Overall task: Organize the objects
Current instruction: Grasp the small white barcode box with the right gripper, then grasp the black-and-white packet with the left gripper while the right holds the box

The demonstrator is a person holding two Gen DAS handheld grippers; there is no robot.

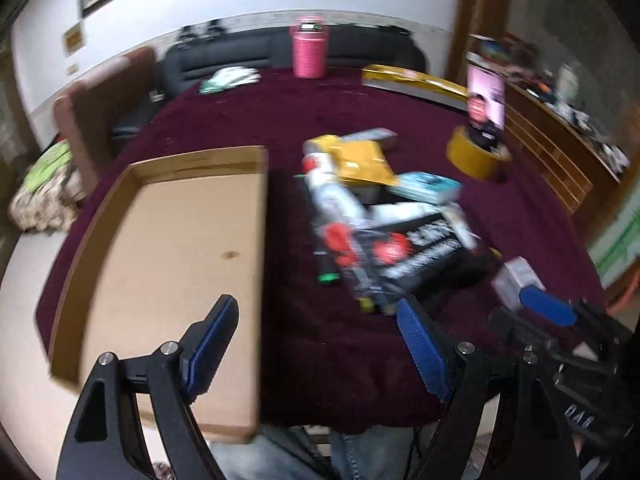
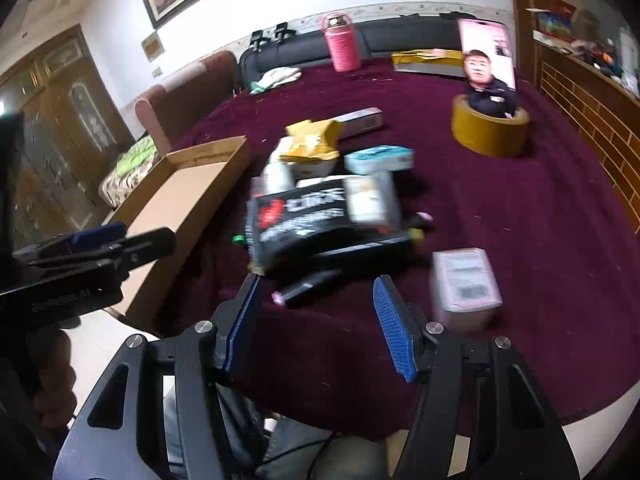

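Observation:
A shallow cardboard tray (image 1: 176,248) lies on the maroon tablecloth (image 1: 320,360) at the left; it also shows in the right wrist view (image 2: 188,200). A pile of items lies in the middle: a black packet with red marks (image 1: 404,256) (image 2: 304,220), a yellow packet (image 1: 360,160) (image 2: 312,140), a teal box (image 1: 428,188) (image 2: 380,158) and markers (image 2: 308,286). A small white box (image 2: 466,284) (image 1: 516,280) sits to the right of the pile. My left gripper (image 1: 316,316) is open and empty above the tray's right edge. My right gripper (image 2: 316,292) is open and empty just before the pile.
A roll of yellow tape (image 2: 490,128) holds an upright phone (image 2: 486,52) at the back right. A pink bottle (image 2: 340,42), a gold box (image 2: 428,60) and a white cloth (image 2: 276,78) stand at the far edge. A chair (image 1: 104,108) and dark sofa (image 1: 248,52) are behind.

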